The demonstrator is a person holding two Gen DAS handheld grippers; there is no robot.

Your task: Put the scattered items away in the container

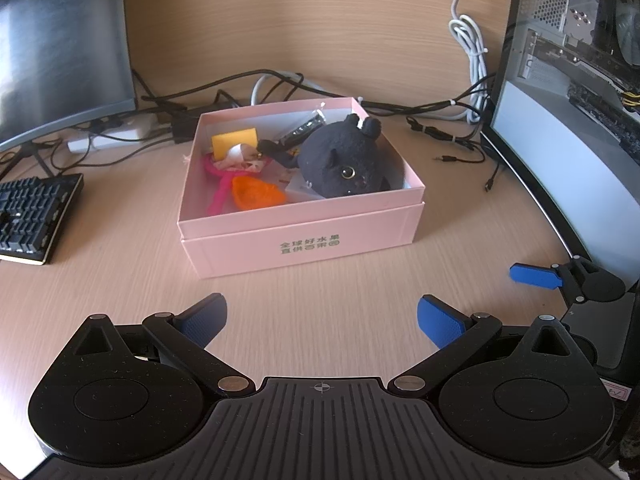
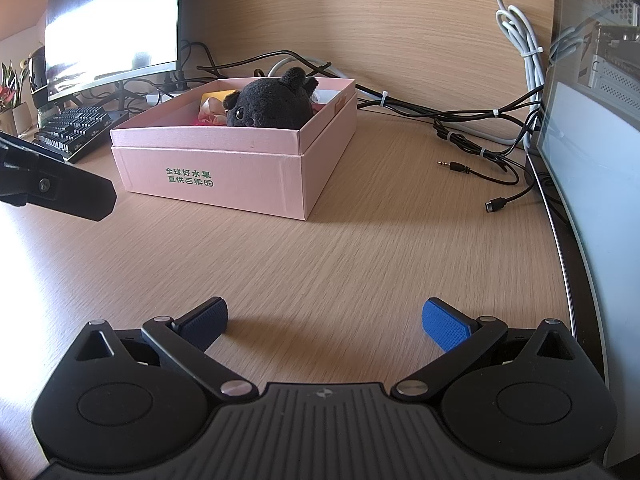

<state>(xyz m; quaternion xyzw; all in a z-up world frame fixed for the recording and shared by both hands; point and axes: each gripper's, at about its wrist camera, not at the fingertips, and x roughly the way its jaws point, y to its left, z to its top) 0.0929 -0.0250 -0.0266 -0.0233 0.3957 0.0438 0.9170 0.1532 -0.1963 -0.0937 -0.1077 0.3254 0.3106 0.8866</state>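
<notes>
I am holding the left tool [image 1: 322,316] low over the bench [image 1: 320,288], its 2 blue pads spread wide with nothing between them. Ahead of it, slightly left of centre, the pink box [image 1: 304,236] is sitting on its own lid, green print on the near wall. Going left to right inside it, I am seeing a pink handled toy [image 1: 219,196], a yellow card [image 1: 234,141], an orange piece [image 1: 256,194] and, filling the right half, a black plush cat [image 1: 340,160] with a gold eye. Behind the plush a dark packet [image 1: 306,128] is leaning on the far wall.

The right tool [image 2: 325,320] is also hanging empty with its pads parted, the box ahead and to its left. To its front right only cables are lying loose: an audio jack [image 2: 454,166] and a small black plug [image 2: 496,204].

My judgement is that the tidying is essentially finished; I am finding no scattered item on the open bench. If the plush needs resettling, it should be light and soft, squashing under the pads, so I would pinch it across the rounded body, not by an ear. The cardboard box looks light and may slide if nudged.
</notes>
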